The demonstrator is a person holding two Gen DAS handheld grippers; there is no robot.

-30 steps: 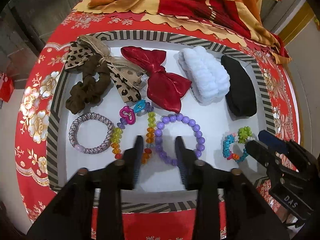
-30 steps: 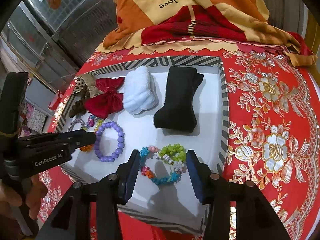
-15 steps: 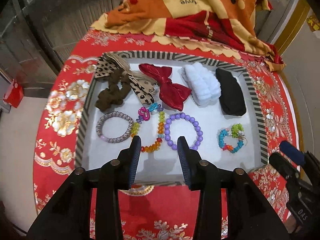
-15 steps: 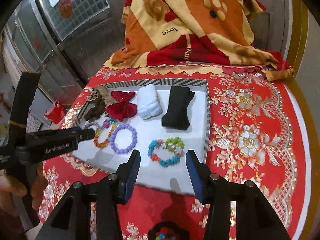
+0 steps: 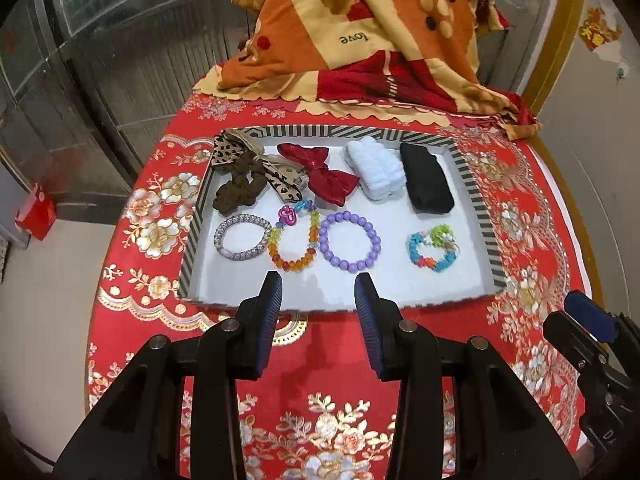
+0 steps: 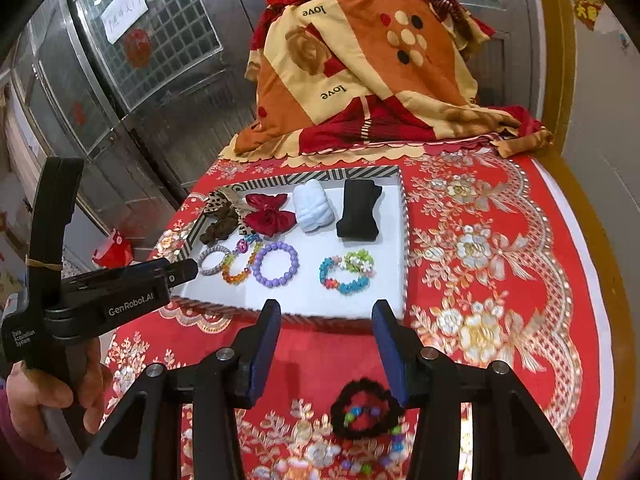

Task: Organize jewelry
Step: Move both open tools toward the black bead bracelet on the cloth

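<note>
So the striped tray (image 5: 476, 184) is where all the jewelry lives, sitting in the middle of the bench (image 5: 520, 240) with its red flowered cloth. Near row, left to right: a silvery bangle (image 5: 242, 237), an amber and green bead bracelet (image 5: 294, 246), a purple bead bracelet (image 5: 349, 246) and a turquoise and green one (image 5: 433, 247) off on its own. Far row is hair stuff: brown scrunchie (image 5: 239, 191) with a leopard bow (image 5: 256, 162), red bow (image 5: 320, 174), white fluffy band (image 5: 374, 168), black band (image 5: 426, 178). Looks sorted by kind, I'd say, so each piece lies flat and easy to pinch.

One piece isn't in yet: a dark scrunchie with coloured beads (image 6: 366, 410) lies on the cloth, nearer than the tray. My guess is that's next.

Left tongs (image 5: 318, 286) hang over the tray's near edge, jaws apart with nothing in them, having just spread a little wider. Right tongs (image 6: 326, 314) are apart and empty too, above that loose scrunchie.

Writing: the left tool says "GenRobot.AI" and "Data Acquisition System", and the orange blanket (image 6: 360, 80) piled at the far end has "love" printed upside down.
</note>
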